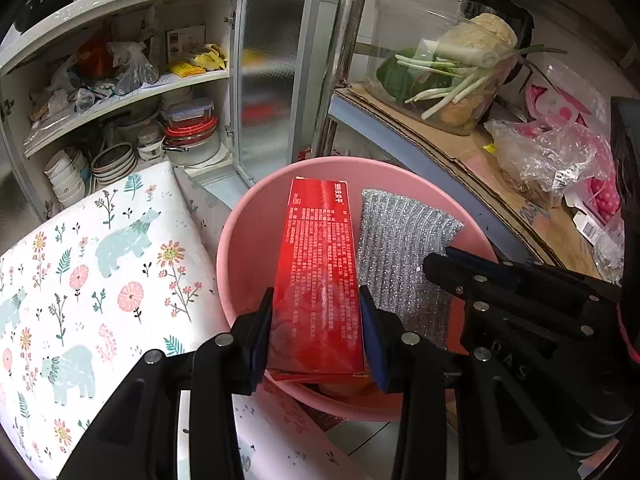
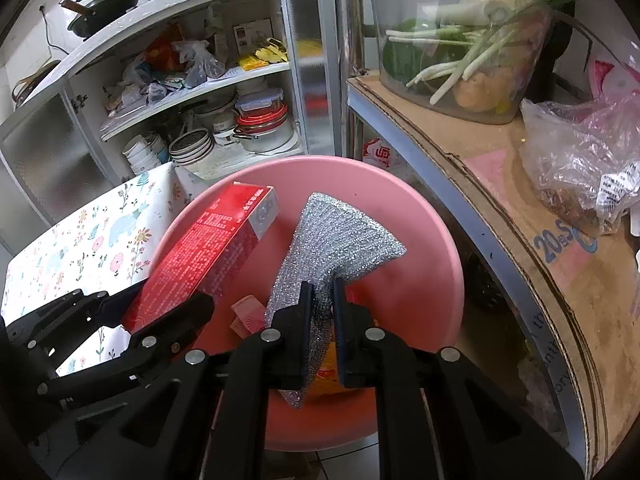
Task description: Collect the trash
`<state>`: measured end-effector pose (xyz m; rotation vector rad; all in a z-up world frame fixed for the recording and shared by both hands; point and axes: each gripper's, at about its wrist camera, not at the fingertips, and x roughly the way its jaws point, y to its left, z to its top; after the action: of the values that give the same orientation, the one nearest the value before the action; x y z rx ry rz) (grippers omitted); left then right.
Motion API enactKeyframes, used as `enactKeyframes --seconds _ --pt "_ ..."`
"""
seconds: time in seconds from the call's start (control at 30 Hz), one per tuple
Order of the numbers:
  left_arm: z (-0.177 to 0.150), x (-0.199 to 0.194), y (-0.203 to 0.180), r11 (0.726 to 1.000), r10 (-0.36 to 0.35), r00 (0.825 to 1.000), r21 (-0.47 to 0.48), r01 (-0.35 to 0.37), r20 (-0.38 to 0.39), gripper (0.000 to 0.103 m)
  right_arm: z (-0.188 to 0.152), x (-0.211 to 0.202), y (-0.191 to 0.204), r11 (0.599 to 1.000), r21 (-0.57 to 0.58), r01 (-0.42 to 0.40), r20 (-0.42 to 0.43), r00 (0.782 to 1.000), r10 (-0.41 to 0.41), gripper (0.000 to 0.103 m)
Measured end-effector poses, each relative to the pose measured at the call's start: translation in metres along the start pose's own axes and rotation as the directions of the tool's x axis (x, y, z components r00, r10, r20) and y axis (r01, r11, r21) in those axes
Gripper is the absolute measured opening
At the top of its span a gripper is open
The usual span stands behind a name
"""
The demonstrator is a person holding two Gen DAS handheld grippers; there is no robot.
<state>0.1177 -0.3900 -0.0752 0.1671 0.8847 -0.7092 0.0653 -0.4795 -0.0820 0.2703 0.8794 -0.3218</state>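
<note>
Crowding basin (image 1: 256,216): box (image 1: 320,264), scourer (image 1: 400,256).

Open white cabinet (image 1: 120,92): upper shelf crowded with plastic bags (image 1: 128,66) and yellow packets (image 1: 196,62); lower shelf stacked with bowls (image 1: 114,160), cups (image 1: 66,176) and lidded containers (image 1: 190,120). Frosted cabinet door (image 1: 268,80) ajar. Floral bear-print cloth (image 1: 100,264) at left. Cardboard-lined shelf (image 2: 500,208) at right, bearing clear tub of scallions (image 2: 460,52) and crumpled plastic bag (image 2: 580,152). Black pan (image 2: 104,10) on top.
</note>
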Motion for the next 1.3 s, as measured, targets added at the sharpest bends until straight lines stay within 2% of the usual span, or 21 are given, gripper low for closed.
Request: enactKeyframes --seconds 0.17,0.5,0.73,1.03,1.3 --pt "0.001 -0.001 0.003 1.000 -0.003 1.000 -0.013 0.003 -0.010 0.043 0.001 0.001 -0.002 1.000 0.014 0.002 -0.013 1.000 -0.002 0.015" --pt "0.007 -0.022 0.006 1.000 0.002 1.000 -0.017 -0.002 0.024 0.051 0.004 -0.016 0.001 1.000 0.001 -0.018 0.024 1.000 0.018 0.021" --pt "0.005 -0.041 0.010 0.999 0.023 0.999 -0.028 -0.022 0.048 0.053 -0.001 -0.034 0.006 0.999 0.000 -0.033 0.048 0.998 0.033 0.032" --pt "-0.006 -0.083 0.013 0.998 0.052 0.993 -0.029 -0.050 0.110 0.053 -0.013 -0.068 0.015 0.997 0.005 -0.080 0.094 0.992 0.079 0.043" --pt "-0.023 -0.126 0.019 0.995 0.102 0.981 -0.028 -0.098 0.162 0.053 -0.026 -0.093 0.031 0.991 -0.010 -0.134 0.125 0.983 0.134 0.047"
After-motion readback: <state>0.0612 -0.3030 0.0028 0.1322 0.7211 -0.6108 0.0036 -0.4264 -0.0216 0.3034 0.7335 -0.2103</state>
